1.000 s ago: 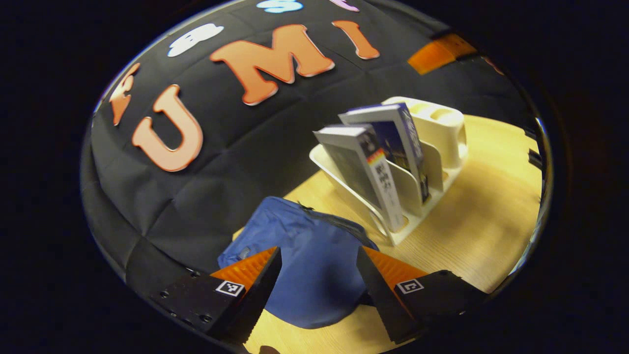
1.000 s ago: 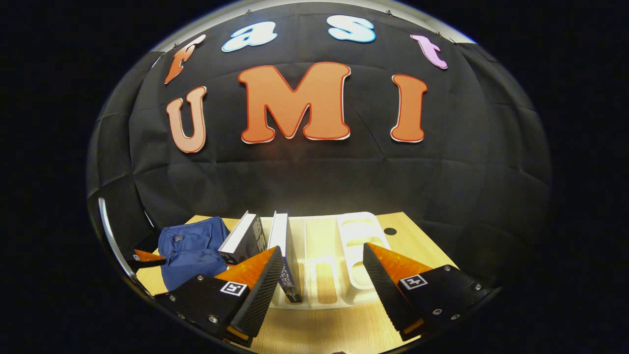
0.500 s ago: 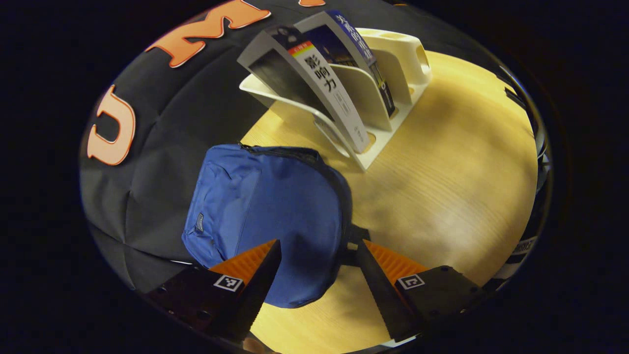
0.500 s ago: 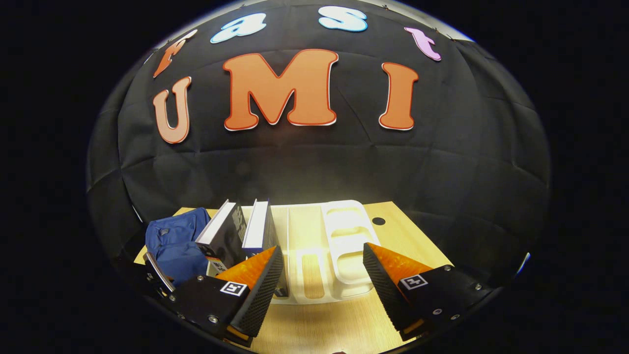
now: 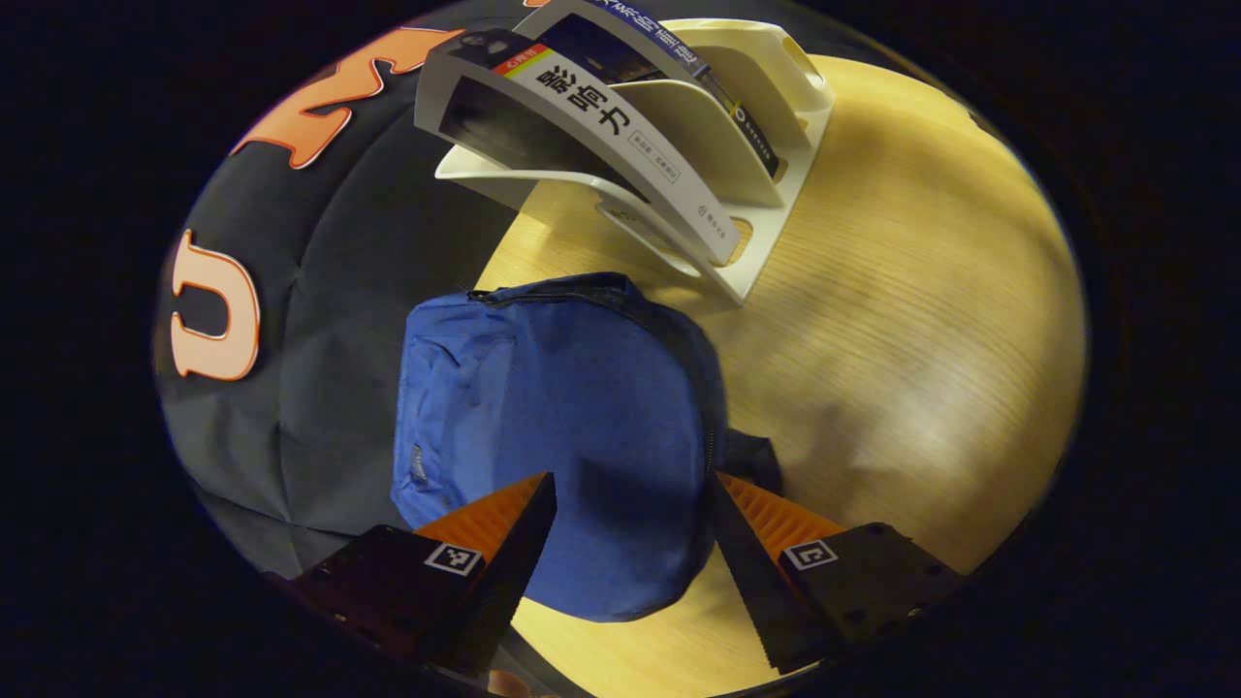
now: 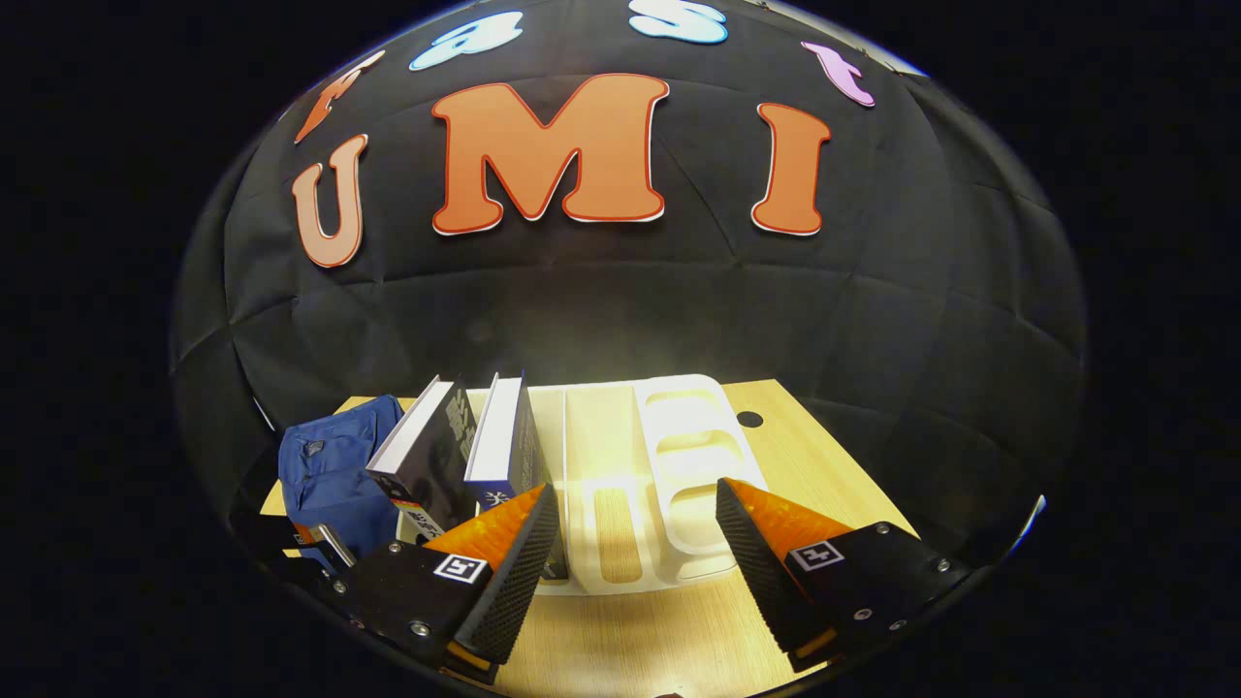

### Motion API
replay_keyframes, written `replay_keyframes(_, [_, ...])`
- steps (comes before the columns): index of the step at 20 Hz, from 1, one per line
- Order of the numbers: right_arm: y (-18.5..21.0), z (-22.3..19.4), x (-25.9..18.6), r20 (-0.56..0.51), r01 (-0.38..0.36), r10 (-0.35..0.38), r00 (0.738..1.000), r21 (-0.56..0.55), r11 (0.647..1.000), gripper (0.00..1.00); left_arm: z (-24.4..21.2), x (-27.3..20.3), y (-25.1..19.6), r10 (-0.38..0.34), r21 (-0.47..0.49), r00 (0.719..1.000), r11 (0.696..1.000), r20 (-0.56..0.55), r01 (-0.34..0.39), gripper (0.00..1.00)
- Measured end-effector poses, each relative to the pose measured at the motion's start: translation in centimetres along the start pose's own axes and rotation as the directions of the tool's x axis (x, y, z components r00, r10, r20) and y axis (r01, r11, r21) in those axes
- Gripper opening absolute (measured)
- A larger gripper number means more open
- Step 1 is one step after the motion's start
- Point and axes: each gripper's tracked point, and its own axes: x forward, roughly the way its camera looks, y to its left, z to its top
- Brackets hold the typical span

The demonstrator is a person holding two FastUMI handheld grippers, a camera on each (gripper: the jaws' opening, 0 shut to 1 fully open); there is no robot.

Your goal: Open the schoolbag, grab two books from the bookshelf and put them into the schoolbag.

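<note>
Tipped further downward over the last second: left tool, from a view of booth wall and bookshelf to one looking down onto the blue schoolbag, now larger and centred between the spread fingers. Wide open, holding nothing, hovering above the bag's near end with no visible contact. Lying flat on the wooden desk, zip closed along the upper edge, a dark strap poking out at the right side beside the right finger. Just beyond the bag, touching nothing of it, the white bookshelf with two books leaning in its left slots: a grey-spined book in the nearest slot and a blue-spined book behind it. Shifted only slightly in the same second: right tool, likewise wide open and empty, facing the bookshelf from the front, its left finger overlapping the lower part of the books. Seen from there, dark book and second book standing tilted leftward in the left slots, right compartments bare, schoolbag on the desk to the left of the shelf. Both books still in the shelf.
</note>
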Motion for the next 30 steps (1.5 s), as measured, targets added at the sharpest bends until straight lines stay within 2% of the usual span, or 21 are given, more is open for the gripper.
replay_keyframes(3, [0.3,-0.1,0.0,-0.002,-0.009,0.009,1.000,0.007,1.000,0.97,-0.6,-0.1,0.3,0.025,-0.018,0.999,1.000,-0.024,-0.025,0.97])
replay_keyframes(5, [0.4,-0.1,-0.2,-0.005,-0.019,0.019,1.000,0.013,1.000,0.97,-1.2,0.3,-0.7,-0.015,-0.038,0.998,0.999,-0.062,0.013,0.97])
replay_keyframes(8, [-0.2,-0.1,-0.7,-0.004,-0.021,0.021,1.000,0.009,1.000,0.97,-1.2,0.1,-0.8,-0.011,-0.057,0.997,0.998,-0.070,0.007,0.95])
replay_keyframes(9, [-0.4,-0.1,-0.8,-0.004,-0.020,0.020,1.000,0.012,1.000,0.97,-1.2,0.1,-0.8,-0.011,-0.064,0.997,0.998,-0.077,0.006,0.99])
replay_keyframes(10, [-0.7,-0.3,-0.9,-0.006,-0.023,0.023,1.000,0.019,1.000,0.97,-1.4,0.2,-1.1,-0.020,-0.070,0.996,0.997,-0.088,0.014,0.82])
replay_keyframes(13, [-1.1,-0.6,-1.1,-0.014,-0.033,0.034,0.999,0.043,0.999,0.97,-1.6,0.5,-2.6,-0.038,-0.100,0.993,0.995,-0.114,0.026,0.52])
replay_keyframes(14, [-1.4,-0.5,-1.1,-0.013,-0.033,0.034,0.999,0.049,0.998,0.97,-1.7,0.4,-2.8,-0.038,-0.107,0.991,0.994,-0.127,0.025,0.22])
replay_keyframes(17, [-2.2,-0.3,-1.3,-0.009,-0.036,0.036,0.999,0.067,0.997,0.97,-1.5,1.0,-2.7,-0.020,-0.090,0.994,0.996,-0.103,0.011,0.03])
replay_keyframes(18, [-2.4,-0.2,-1.4,-0.003,-0.036,0.036,0.999,0.067,0.997,0.97,-1.6,0.9,-2.8,-0.016,-0.094,0.995,0.996,-0.103,0.006,0.03])
replay_keyframes(19, [-2.5,-0.2,-1.6,0.002,-0.040,0.040,0.999,0.062,0.997,0.97,-1.6,0.9,-2.8,-0.024,-0.084,0.995,0.996,-0.098,0.016,0.08])
replay_keyframes(20, [-2.6,-0.1,-1.7,0.006,-0.046,0.046,0.999,0.057,0.997,0.97,-1.6,0.9,-2.7,-0.033,-0.065,0.994,0.998,-0.105,0.026,0.01])
replay_keyframes(24, [-2.7,0.5,-1.9,0.023,-0.090,0.088,0.996,0.097,0.991,0.97,-1.5,0.1,-2.1,-0.105,-0.059,0.986,0.993,-0.132,0.098,0.00])
replay_keyframes(27, [-2.5,1.2,-1.7,0.039,-0.125,0.121,0.992,0.131,0.983,0.97,-0.7,-1.4,-0.3,-0.117,-0.141,0.986,0.985,-0.123,0.100,0.00])
replay_keyframes(30, [-2.7,1.6,-1.8,0.053,-0.142,0.136,0.989,0.119,0.983,0.97,0.3,-2.6,2.3,-0.122,-0.155,0.985,0.982,-0.118,0.103,0.00])
